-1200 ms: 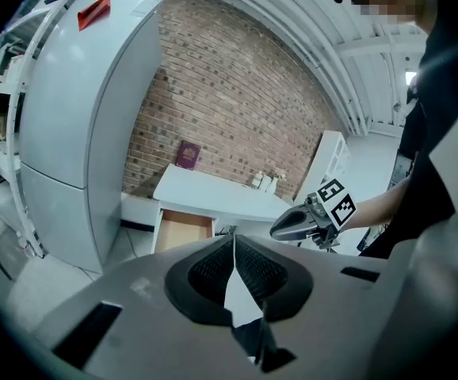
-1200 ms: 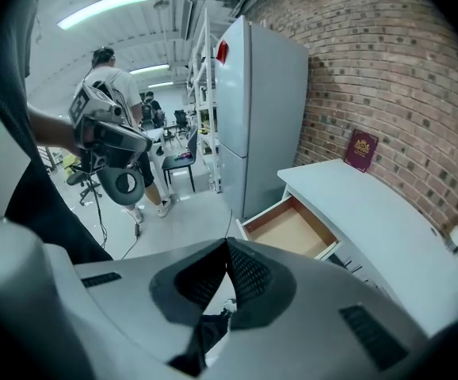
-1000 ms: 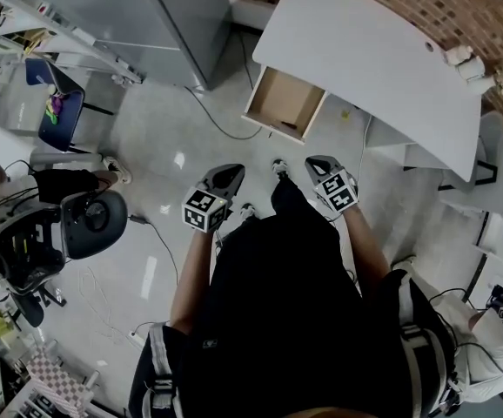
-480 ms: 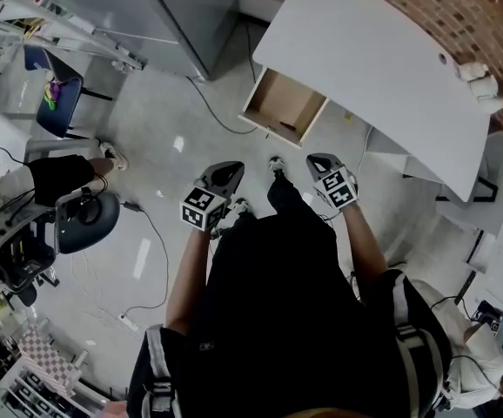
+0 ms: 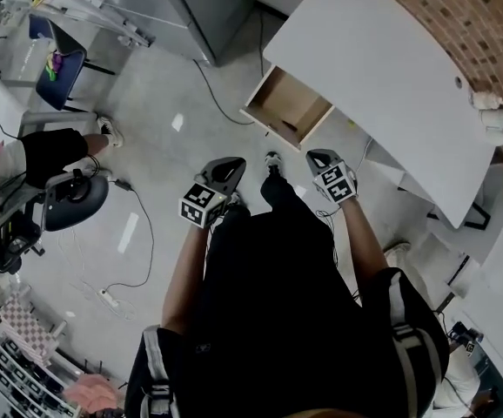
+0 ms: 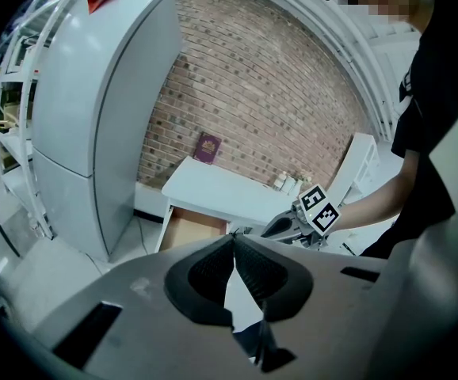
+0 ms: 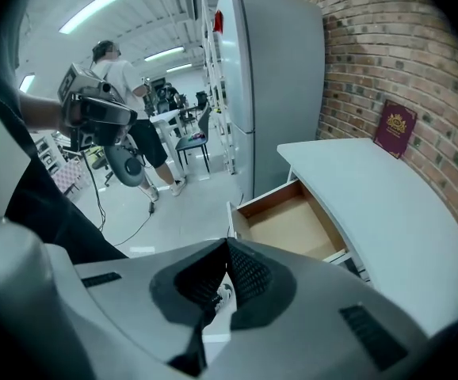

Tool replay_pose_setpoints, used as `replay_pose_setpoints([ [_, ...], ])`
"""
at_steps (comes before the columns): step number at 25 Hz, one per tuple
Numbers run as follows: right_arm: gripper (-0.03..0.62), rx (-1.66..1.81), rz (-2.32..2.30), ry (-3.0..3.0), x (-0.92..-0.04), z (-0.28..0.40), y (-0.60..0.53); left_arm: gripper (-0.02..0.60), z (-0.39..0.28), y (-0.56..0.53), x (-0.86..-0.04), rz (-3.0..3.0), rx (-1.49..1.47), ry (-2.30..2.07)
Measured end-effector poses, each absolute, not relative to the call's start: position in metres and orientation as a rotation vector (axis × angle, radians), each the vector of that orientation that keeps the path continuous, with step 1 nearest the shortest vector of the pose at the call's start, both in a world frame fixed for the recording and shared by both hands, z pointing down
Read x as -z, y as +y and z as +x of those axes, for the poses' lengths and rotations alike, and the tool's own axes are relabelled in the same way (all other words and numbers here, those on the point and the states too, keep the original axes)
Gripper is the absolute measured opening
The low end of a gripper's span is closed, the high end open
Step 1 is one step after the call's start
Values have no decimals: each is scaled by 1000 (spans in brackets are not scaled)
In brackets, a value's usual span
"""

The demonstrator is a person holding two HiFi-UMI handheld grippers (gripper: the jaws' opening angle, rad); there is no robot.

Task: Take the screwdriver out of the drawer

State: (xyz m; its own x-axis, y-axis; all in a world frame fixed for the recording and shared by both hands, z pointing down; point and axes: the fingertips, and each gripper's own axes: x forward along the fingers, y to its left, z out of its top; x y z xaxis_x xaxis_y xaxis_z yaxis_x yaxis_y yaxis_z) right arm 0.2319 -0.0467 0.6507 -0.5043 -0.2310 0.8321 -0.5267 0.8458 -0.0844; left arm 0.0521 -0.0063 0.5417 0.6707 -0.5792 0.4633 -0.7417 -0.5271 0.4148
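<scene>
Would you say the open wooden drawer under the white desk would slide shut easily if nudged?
Probably: the drawer stands well out of the white desk, so it likely runs on slides. It looks nearly empty, hence probably light. Its wooden walls look stiff, unlikely to flex.

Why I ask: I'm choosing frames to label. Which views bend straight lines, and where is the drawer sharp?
Both gripper views: strong fisheye, dark corners, brick wall bowed. Head view: milder bending, even light, drawer clear. Right gripper view: drawer sharp, ceiling light glaring.
</scene>
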Motion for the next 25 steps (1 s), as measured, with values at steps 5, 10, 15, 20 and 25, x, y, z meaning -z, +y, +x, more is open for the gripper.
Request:
replay_pose_setpoints([
  [5, 56, -404, 466, -2094, -669, 231, -60, 20, 49, -9, -546, 2241, -352, -1065],
  [10, 57, -393, 385, -2066, -688, 231, -69, 20, 50, -13, -552, 2201, -348, -1103],
  [15, 57, -396, 304, -2035, -707, 237, -75, 20, 63, -17, -556, 2165, -338, -1125],
  [20, 57, -414, 234, -2008, -734, 244, -79, 20, 78, -21, -563, 2147, -332, -1120],
  [25, 57, -421, 182, -1980, -767, 241, -87, 20, 81, -24, -579, 2118, -321, -1119],
])
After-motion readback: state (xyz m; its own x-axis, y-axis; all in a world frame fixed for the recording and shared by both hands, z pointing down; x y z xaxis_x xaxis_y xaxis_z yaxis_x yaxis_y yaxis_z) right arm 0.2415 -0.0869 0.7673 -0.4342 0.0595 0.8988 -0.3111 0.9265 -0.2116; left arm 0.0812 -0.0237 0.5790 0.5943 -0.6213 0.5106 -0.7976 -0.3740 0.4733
